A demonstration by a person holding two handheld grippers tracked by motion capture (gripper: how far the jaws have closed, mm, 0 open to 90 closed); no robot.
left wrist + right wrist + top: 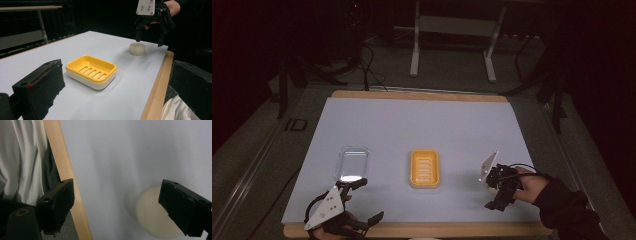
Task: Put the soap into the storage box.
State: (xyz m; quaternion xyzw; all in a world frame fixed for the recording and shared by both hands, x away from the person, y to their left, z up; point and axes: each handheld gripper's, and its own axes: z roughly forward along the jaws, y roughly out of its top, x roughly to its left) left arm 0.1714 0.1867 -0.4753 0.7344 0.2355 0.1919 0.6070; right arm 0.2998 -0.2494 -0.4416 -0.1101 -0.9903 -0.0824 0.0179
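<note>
Right gripper (498, 192) hangs over the soap (137, 48), jaws wide, nothing held.

The right hand (528, 186) comes in from the right edge of the table (422, 120) and points its gripper down; from the left gripper view, the jaws stand apart above the round pale soap and do not touch it. In the right gripper view, the soap lies on the white surface partly under one jaw, near the wooden table edge. The left gripper (362, 202) rests low at the near left corner, tilted across the table, with jaws also wide and empty. The yellow soap dish (424, 168) sits in the middle of the table, upright, with nothing in it. The clear lid (352, 163) lies left of the dish, just beyond the left gripper, also empty. The soap is well apart from the dish, to its right.
</note>
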